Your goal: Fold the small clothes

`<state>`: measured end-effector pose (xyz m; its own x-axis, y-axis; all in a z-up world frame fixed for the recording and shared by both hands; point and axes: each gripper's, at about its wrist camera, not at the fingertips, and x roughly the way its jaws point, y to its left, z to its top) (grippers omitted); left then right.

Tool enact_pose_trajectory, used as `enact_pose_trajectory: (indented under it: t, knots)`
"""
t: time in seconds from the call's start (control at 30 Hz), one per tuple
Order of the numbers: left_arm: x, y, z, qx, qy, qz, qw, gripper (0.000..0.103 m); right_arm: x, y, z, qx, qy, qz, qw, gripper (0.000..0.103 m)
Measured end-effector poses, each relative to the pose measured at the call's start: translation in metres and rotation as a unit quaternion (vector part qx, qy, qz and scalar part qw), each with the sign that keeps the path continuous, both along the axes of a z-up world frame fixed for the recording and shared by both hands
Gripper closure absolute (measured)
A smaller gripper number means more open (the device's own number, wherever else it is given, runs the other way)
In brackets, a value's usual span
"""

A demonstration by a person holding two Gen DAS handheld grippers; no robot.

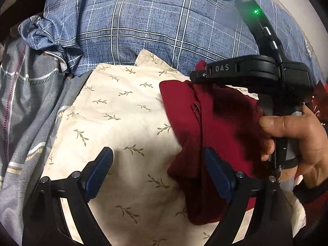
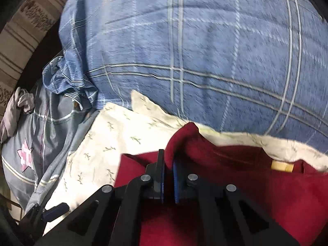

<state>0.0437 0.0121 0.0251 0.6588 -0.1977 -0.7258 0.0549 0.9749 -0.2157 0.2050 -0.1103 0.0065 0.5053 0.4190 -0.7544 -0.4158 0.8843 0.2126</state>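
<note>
Right tool [image 2: 168, 162] clenched on red garment [image 2: 235, 164], blurred; left tool [image 1: 158, 164] released.

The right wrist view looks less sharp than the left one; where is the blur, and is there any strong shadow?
Right wrist view: motion blur smears the blue plaid bedding. Left wrist view: sharp; the right gripper casts a dark shadow on the red garment.
</note>
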Motion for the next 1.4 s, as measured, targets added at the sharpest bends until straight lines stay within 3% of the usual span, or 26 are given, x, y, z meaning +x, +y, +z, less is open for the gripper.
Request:
enact_pose_trajectory:
  t: [0.13,0.23,0.37,0.53,0.63,0.73,0.87,0.9,0.93,1.0,1.03,1.2,1.3,1.4]
  knots:
    - [-0.002,0.003,-0.001,-0.009,-0.005,-0.001,0.9999,0.012,0.013,0.013,-0.029,-0.016,0.036,0.001,0.999,0.09]
    - [-0.005,0.008,-0.001,-0.017,-0.002,-0.001,0.9999,0.012,0.009,0.006,-0.026,0.017,0.041,-0.004,0.999,0.074]
    - [-0.006,0.014,0.002,-0.036,-0.002,0.003,0.9994,0.012,-0.008,-0.013,0.002,0.064,0.024,-0.003,0.998,0.072]
    - [-0.008,0.01,0.005,-0.027,-0.012,0.002,0.9996,0.012,-0.012,-0.009,0.01,0.034,0.011,-0.005,0.999,0.078]
    - [-0.007,0.008,0.003,-0.022,-0.008,0.003,0.9997,0.012,-0.004,0.01,-0.013,-0.006,0.034,0.003,0.999,0.083]
    - [-0.005,0.008,0.002,-0.02,-0.006,0.004,0.9998,0.012,-0.003,0.027,-0.03,-0.041,0.029,0.015,0.999,0.08]
    - [-0.002,0.012,-0.001,-0.022,0.001,0.007,0.9997,0.012,-0.003,0.02,-0.016,-0.014,0.037,0.012,0.999,0.076]
    - [-0.002,0.012,-0.002,-0.024,0.004,0.007,0.9997,0.012,-0.003,0.012,-0.01,0.004,0.046,0.005,0.999,0.067]
    - [-0.001,0.013,-0.002,-0.026,0.006,0.007,0.9996,0.012,-0.004,0.006,-0.005,0.017,0.052,0.0,0.999,0.052]
    - [-0.001,0.014,-0.002,-0.031,0.008,0.007,0.9995,0.012,-0.008,-0.004,0.003,0.032,0.053,-0.008,0.998,0.033]
    - [-0.001,0.015,-0.002,-0.036,0.01,0.007,0.9993,0.012,-0.011,-0.007,0.006,0.032,0.05,-0.008,0.998,0.03]
    - [-0.002,0.016,-0.005,-0.058,0.024,0.009,0.998,0.012,-0.016,0.018,-0.009,-0.017,0.065,0.015,0.998,0.025]
    - [-0.005,0.01,-0.006,-0.054,0.021,0.001,0.9983,0.012,-0.017,0.044,-0.023,-0.089,0.034,0.033,0.995,0.025]
    - [-0.006,0.007,-0.003,-0.057,0.015,-0.007,0.9983,0.012,-0.016,0.048,-0.023,-0.099,0.022,0.043,0.994,0.029]
